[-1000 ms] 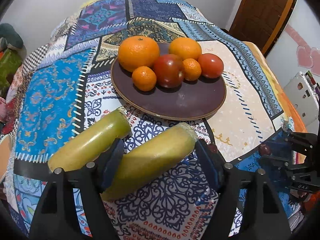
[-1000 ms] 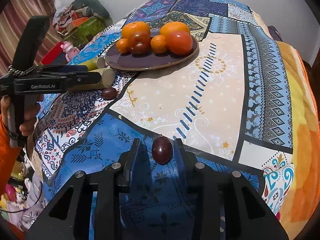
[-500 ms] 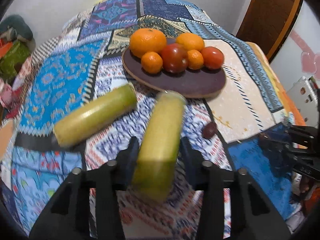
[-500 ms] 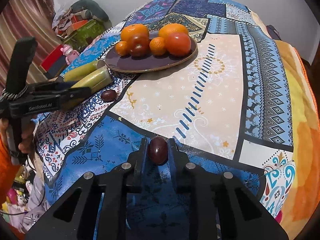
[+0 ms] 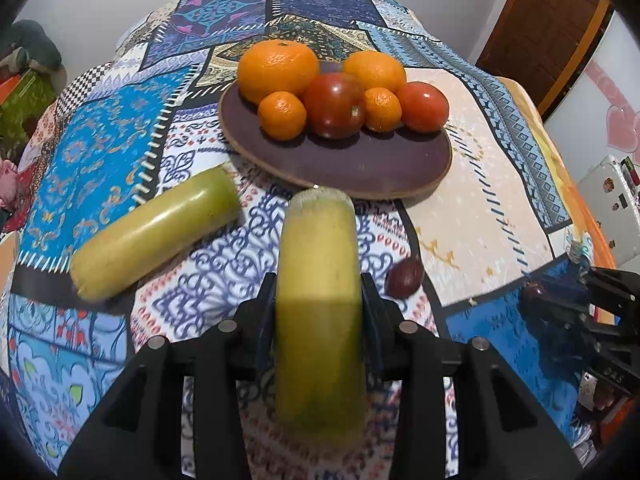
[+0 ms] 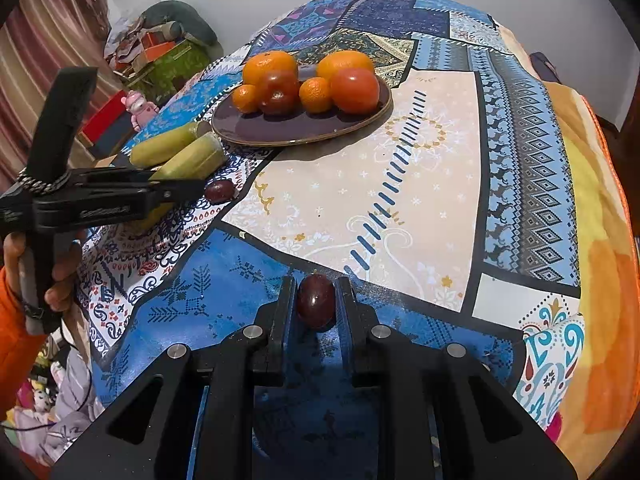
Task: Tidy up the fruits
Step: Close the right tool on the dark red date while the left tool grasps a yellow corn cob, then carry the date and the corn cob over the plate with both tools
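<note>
A patterned patchwork cloth (image 5: 500,208) covers the table in front of you, with white walls and a brown wooden door (image 5: 556,32) behind it.

Your left gripper (image 5: 318,308) is pinching a yellow-green cucumber (image 5: 318,280) across its middle, the dark pads pressed flat against both sides. Its jaws have just been closing, and the cucumber sits firmly between them, pointing straight ahead of the tool toward the plate (image 5: 360,164). A second cucumber (image 5: 156,232) lies on the cloth ahead and to the left of that gripper, angled, apart from the held one. Just right of the left fingertips a small dark plum (image 5: 406,278) rests on the cloth.

The brown plate sits farther ahead, just past the tip of the held cucumber. On it are two large oranges (image 5: 278,68), two small tangerines (image 5: 282,116) and two red tomatoes (image 5: 336,104), bunched along its far half; the near half is bare.

Your right gripper (image 6: 316,304) is pinching another dark plum (image 6: 316,306), both pads touching its sides. Whether that plum is touching the blue patch of cloth under it, I cannot tell. From the right wrist camera, your left hand (image 6: 36,264) and its tool are off to the left, with an orange sleeve (image 6: 16,340) at the edge.
</note>
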Demonstrator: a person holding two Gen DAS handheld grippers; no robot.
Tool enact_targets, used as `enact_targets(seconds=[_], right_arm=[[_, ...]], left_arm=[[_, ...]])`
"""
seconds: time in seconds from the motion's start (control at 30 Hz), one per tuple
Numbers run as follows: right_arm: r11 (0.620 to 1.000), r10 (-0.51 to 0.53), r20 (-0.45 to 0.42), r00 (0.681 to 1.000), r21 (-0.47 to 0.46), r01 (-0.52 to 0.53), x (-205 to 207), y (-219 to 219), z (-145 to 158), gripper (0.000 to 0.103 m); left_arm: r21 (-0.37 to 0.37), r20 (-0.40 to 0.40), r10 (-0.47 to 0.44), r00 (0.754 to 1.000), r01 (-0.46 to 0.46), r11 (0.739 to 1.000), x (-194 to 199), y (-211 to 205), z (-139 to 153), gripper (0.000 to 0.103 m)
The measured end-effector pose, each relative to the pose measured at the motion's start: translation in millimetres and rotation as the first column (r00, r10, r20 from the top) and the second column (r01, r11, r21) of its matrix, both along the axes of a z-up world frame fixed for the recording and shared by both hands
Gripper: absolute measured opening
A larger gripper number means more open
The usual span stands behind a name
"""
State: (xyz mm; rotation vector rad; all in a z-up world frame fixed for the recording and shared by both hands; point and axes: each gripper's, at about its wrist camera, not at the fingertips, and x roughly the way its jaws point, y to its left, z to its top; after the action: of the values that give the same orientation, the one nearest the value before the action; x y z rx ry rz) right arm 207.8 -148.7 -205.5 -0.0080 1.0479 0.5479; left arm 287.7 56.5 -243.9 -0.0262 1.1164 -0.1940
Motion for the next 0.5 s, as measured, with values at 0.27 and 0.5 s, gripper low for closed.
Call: enact_targets(seconds=[0.27,0.5], right_arm=[[1.000,-0.008,0.016,1.000,0.010,0.008,8,-2,4,0.017],[1.000,-0.002,0.054,0.999,0.024,0.001,20,3,15,0.017]], left_arm=[[0.022,0.025,0.020,0.999,-0.020,1.000,-8,-1,4,0.038],[0.016,0.064,0.045,0.997,-0.046,0.999,-14,7,20,0.038]])
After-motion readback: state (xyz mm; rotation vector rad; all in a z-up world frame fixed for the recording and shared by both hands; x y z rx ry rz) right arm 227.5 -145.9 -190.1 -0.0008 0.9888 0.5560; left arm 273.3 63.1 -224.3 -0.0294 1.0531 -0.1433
